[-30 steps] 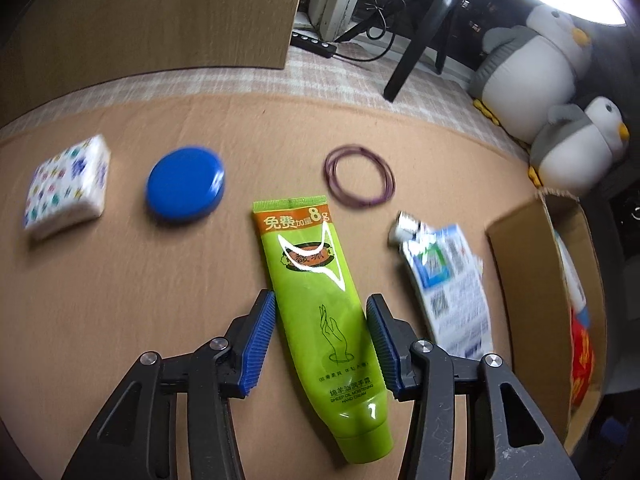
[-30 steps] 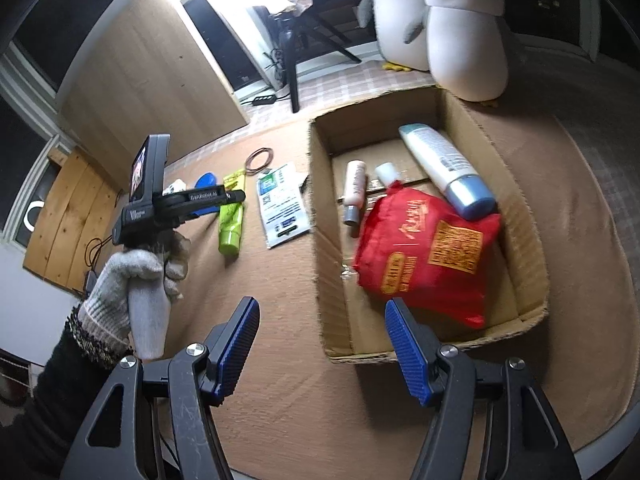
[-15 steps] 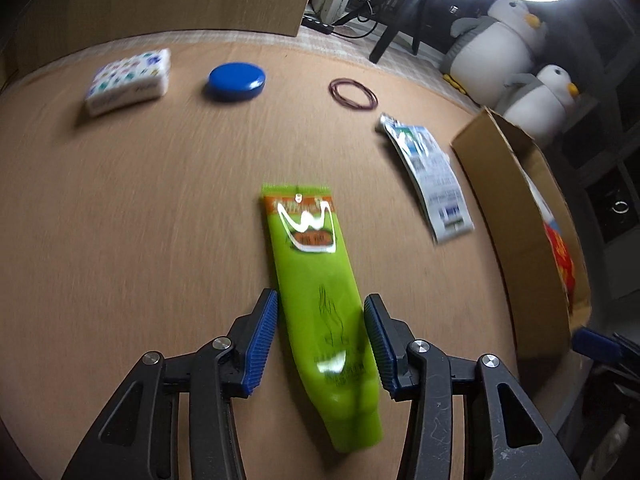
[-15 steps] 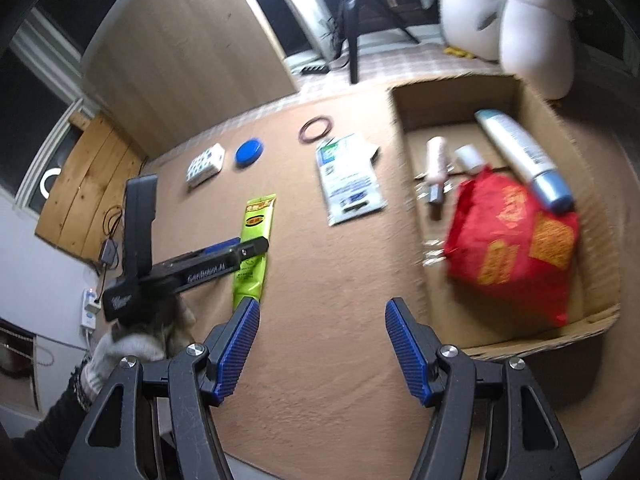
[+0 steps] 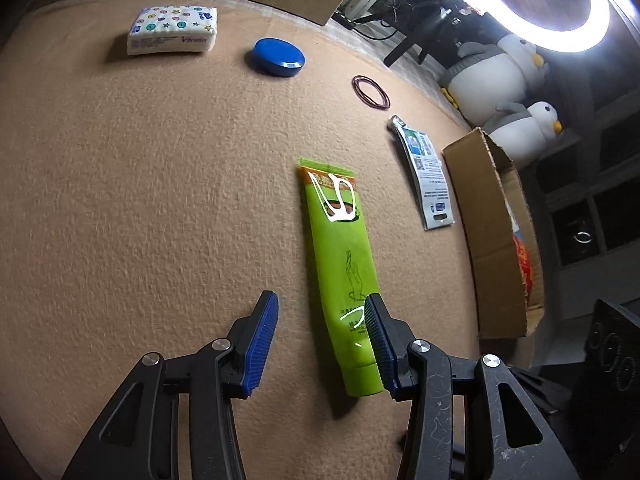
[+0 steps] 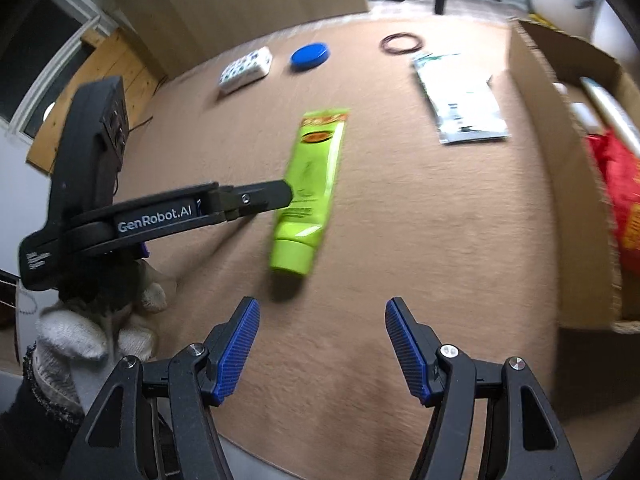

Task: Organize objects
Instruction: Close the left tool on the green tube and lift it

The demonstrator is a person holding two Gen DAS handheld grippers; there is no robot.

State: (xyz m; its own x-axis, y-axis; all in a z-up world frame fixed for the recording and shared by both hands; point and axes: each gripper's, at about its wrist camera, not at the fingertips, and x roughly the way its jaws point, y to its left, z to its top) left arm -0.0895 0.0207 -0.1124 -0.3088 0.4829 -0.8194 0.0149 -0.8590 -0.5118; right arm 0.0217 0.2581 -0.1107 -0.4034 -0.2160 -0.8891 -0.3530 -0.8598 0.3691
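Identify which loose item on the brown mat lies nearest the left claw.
The bright green squeeze tube: its capped end lies beside the open left claw, while the blue round lid and patterned white tissue pack lie far off.

Our left black plastic two-finger gripper (image 5: pixel 320 336) has ribbed blue pads (image 5: pixel 262 344) w/ silver screws at the linkage joints; its side reads "GenRobot.AI" in white. Our right black plastic two-finger gripper (image 6: pixel 322 350) looks the same: blue ribbed pads (image 6: pixel 236 354), round silver screws, triangular cut-outs in the arms. Our left hand in a white-grey knit glove (image 6: pixel 96 328) has a speckled cuff & dark sleeve.
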